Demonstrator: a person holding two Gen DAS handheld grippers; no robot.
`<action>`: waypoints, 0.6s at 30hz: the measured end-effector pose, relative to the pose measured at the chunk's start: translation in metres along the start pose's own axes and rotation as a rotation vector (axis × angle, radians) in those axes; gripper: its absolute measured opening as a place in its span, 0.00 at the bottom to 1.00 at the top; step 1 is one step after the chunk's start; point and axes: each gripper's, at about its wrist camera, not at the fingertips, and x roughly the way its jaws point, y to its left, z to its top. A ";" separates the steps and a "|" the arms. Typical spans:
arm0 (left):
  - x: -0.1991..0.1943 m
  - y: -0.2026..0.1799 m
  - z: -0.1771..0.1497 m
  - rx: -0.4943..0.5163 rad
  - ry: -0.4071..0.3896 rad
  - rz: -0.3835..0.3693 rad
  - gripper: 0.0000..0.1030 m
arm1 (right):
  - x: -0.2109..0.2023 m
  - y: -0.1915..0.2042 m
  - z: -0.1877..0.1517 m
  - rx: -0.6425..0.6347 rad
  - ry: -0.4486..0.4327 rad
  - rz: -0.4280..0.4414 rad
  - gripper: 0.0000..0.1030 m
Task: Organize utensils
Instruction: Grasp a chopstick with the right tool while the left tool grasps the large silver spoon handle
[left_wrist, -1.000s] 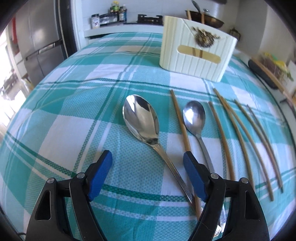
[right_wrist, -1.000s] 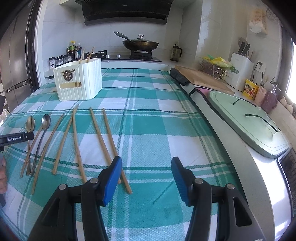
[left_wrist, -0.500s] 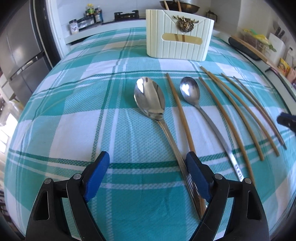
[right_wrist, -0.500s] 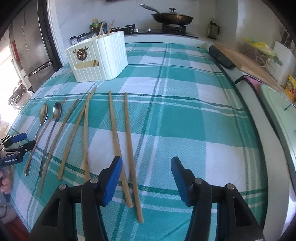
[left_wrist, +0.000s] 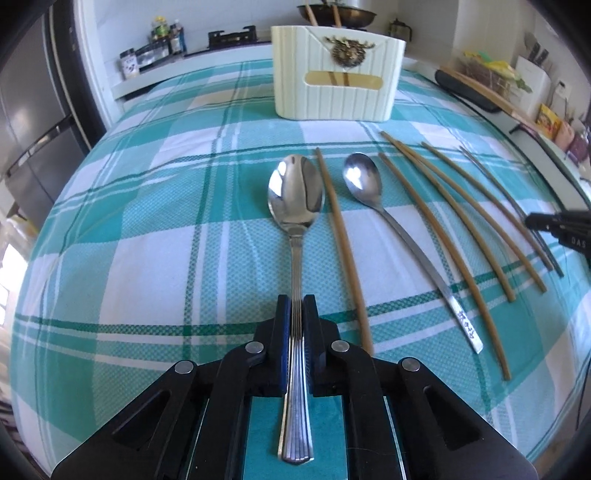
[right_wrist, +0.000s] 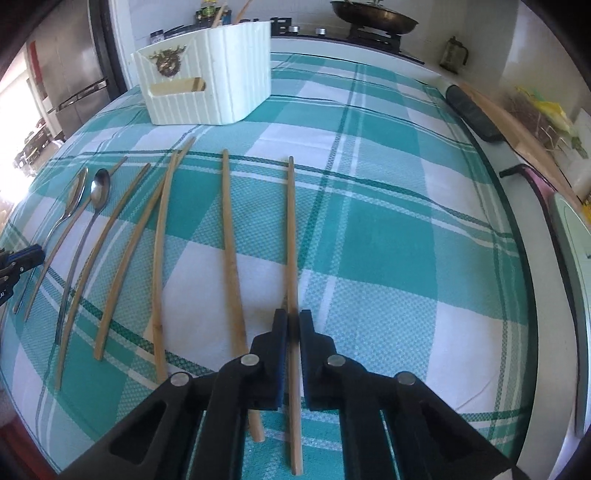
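The left gripper (left_wrist: 296, 306) is clamped on the handle of the big spoon (left_wrist: 295, 199), its two pads pressed flat against the ribbed sides of the handle a little past halfway down, with the handle's end running back between the jaws. The spoon lies toward the near edge of the table (left_wrist: 147, 221), bowl pointing at the cream utensil holder (left_wrist: 336, 77) that stands by the far edge. The right gripper (right_wrist: 292, 325) is closed on the rightmost chopstick (right_wrist: 291, 236), low on its length near its thick end, and that stick lies toward the near edge as well. A polished steel spoon is stiff and fairly heavy at the bowl, and smooth enough to swivel in the pads; this grip well back from the bowl will probably let the bowl droop on the lift, so a firm squeeze matters. The chopstick is light, rigid and thin; held near one end it should lift easily but may pivot or roll between the pads. A smaller spoon (left_wrist: 360, 181) and several other chopsticks (left_wrist: 443, 236) remain in a row on the checked cloth, and the holder already has a couple of sticks standing in it.
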 end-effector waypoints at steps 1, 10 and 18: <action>0.000 0.004 0.001 -0.007 0.001 0.003 0.06 | -0.001 -0.004 -0.002 0.021 -0.005 -0.008 0.06; 0.000 0.048 0.001 -0.038 0.009 0.045 0.10 | -0.018 -0.034 -0.034 0.109 0.016 -0.058 0.07; 0.002 0.059 0.008 0.016 0.055 -0.036 0.76 | -0.020 -0.035 -0.036 0.062 0.078 -0.016 0.35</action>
